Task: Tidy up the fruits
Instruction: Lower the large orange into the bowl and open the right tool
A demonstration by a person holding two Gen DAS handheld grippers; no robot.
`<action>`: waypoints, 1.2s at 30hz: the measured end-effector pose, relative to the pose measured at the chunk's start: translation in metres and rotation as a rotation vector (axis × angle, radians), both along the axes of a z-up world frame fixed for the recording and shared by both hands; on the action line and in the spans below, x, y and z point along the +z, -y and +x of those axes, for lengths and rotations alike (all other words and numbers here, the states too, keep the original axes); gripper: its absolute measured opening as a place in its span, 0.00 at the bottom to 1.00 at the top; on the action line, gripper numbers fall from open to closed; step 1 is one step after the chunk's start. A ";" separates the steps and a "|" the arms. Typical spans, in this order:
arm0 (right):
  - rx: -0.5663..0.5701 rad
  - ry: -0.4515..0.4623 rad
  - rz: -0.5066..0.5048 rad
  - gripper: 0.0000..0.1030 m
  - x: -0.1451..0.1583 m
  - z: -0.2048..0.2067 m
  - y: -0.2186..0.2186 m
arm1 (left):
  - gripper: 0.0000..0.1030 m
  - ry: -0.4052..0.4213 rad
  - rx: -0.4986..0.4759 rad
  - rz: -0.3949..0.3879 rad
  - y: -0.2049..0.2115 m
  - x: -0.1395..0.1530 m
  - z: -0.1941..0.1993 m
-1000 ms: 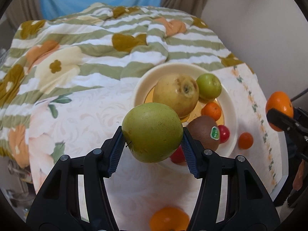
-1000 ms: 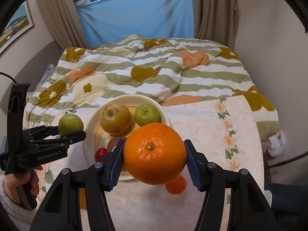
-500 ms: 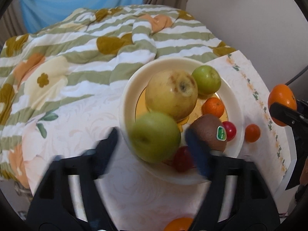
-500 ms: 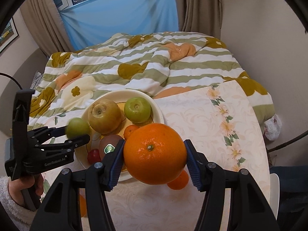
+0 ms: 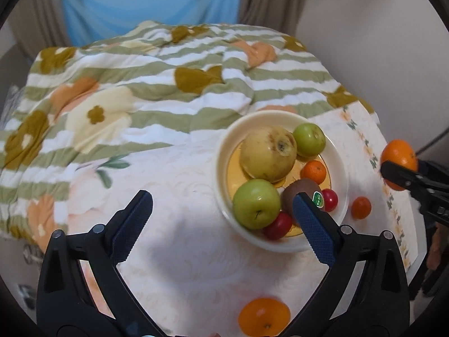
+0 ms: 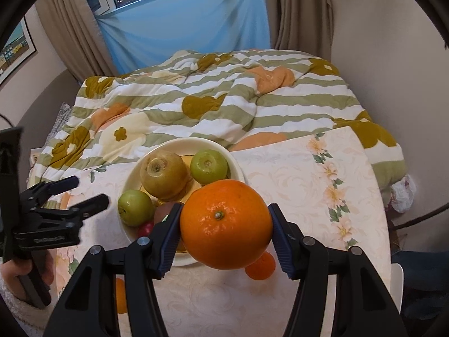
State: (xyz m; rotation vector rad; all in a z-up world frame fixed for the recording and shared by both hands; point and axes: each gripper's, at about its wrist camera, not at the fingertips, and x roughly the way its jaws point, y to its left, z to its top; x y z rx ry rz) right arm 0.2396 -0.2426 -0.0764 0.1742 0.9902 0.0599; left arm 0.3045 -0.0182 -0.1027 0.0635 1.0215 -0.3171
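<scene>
Black-framed and blue-padded, the left gripper [image 5: 221, 210] hangs over the floral-clothed tabletop [image 5: 182, 266], its jaws just spread wide with nothing between them. Beside it, a green apple [image 5: 256, 203] lies at the near rim of the cream bowl [image 5: 224, 151], touching a large yellow pear [image 5: 268, 156], a brown kiwi [image 5: 300, 196] and a red fruit [image 5: 277, 226]. At right, the right gripper [image 6: 224, 224] clenches a large orange [image 6: 226, 220] above the bowl's near edge.

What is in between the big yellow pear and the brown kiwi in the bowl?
A small orange sits there in the left wrist view, beside the pear and just above the kiwi.
</scene>
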 end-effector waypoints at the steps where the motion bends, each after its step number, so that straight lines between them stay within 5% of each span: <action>1: 0.003 -0.001 0.010 0.54 -0.001 0.002 0.001 | 1.00 0.001 0.014 -0.007 -0.005 0.003 -0.002; 11: 0.062 -0.012 0.062 0.54 -0.029 0.028 -0.003 | 1.00 0.032 0.135 0.039 -0.034 0.017 -0.033; 28: 0.134 -0.011 0.047 0.54 -0.064 0.051 -0.008 | 1.00 -0.018 0.233 0.097 -0.032 -0.006 -0.061; 36: 0.164 0.056 0.046 0.94 -0.051 0.052 -0.010 | 1.00 -0.012 0.259 0.108 -0.028 -0.004 -0.072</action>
